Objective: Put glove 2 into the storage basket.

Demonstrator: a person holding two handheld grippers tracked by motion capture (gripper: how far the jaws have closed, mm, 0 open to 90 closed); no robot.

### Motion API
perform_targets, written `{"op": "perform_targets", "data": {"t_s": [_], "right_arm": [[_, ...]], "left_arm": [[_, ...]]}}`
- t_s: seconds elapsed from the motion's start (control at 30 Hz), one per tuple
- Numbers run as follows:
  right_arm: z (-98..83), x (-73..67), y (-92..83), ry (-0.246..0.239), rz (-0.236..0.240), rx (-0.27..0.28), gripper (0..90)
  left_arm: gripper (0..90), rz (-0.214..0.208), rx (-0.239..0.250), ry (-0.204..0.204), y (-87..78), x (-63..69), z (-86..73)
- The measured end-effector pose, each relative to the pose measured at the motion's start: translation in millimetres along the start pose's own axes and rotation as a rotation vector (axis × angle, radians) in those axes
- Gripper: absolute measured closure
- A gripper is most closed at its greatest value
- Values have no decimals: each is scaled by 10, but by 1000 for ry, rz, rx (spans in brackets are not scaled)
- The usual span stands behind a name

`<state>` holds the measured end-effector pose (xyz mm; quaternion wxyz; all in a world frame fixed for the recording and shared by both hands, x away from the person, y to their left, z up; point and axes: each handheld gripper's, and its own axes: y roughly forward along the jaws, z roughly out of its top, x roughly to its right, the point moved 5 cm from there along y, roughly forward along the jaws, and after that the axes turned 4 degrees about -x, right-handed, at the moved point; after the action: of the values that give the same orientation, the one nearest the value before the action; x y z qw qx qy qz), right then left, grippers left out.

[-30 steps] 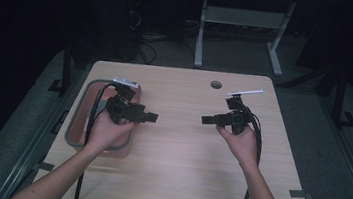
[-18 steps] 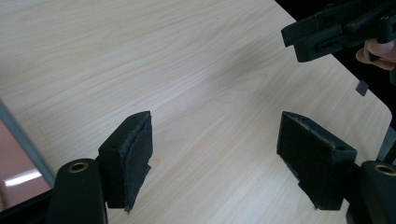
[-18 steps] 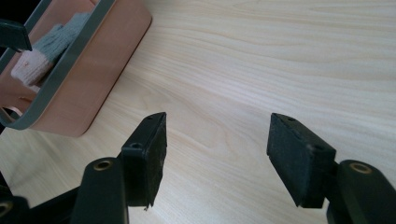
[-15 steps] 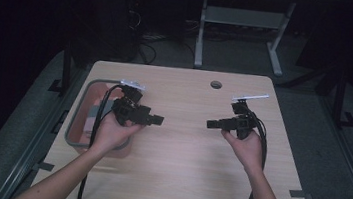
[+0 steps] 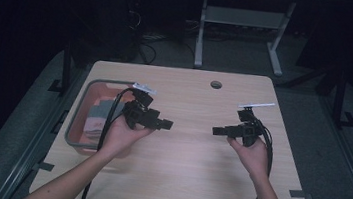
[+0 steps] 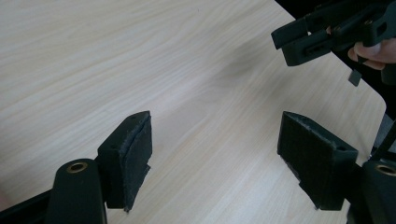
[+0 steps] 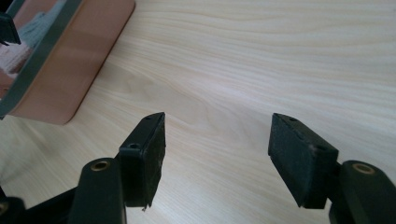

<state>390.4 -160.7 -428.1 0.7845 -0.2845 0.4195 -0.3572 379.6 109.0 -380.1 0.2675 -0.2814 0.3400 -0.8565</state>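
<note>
The left gripper [image 5: 164,124] is held above the wooden table [image 5: 180,180], its jaws spread wide with nothing between them; in the left gripper view the two black pads [image 6: 135,154] stand well apart over bare wood and touch nothing. The right gripper [image 5: 218,131] is likewise held off the table with its jaws spread wide and empty; in the right gripper view its pads [image 7: 301,156] frame only plain tabletop. In the high view the two grippers point toward each other across the middle of the table, a stretch of bare wood between their tips; the left gripper view catches the right gripper at its upper right corner, with a fingertip behind it.

A bin [image 5: 77,118] with a grey rim and reddish inside sits at the left edge of the table, just beside the left hand [image 5: 122,136]; the left gripper, its cable and the hand cover the bin's right side. Folded cloth [image 5: 98,116] lies inside it, pale and greyish; how many pieces there are cannot be told in the dim light. In the right gripper view the bin is cut off at the upper left corner. The right hand [image 5: 254,153] holds its gripper from below. A small round hole [image 5: 216,84] shows near the table's far edge; the room beyond is too dark to read.
</note>
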Motion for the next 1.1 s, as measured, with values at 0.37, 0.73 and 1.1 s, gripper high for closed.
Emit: {"op": "perform_targets", "data": {"t_s": [0.37, 0.73, 1.1], "right_arm": [[-167, 217, -126, 19, -30, 6, 366], [-369, 470, -156, 68, -45, 4, 362], [-553, 620, -181, 90, -69, 20, 352]], "left_arm": [[260, -20, -35, 21, 269, 198, -46], [261, -58, -56, 34, 491, 364, -172], [262, -87, -46, 35, 638, 492, -398]]}}
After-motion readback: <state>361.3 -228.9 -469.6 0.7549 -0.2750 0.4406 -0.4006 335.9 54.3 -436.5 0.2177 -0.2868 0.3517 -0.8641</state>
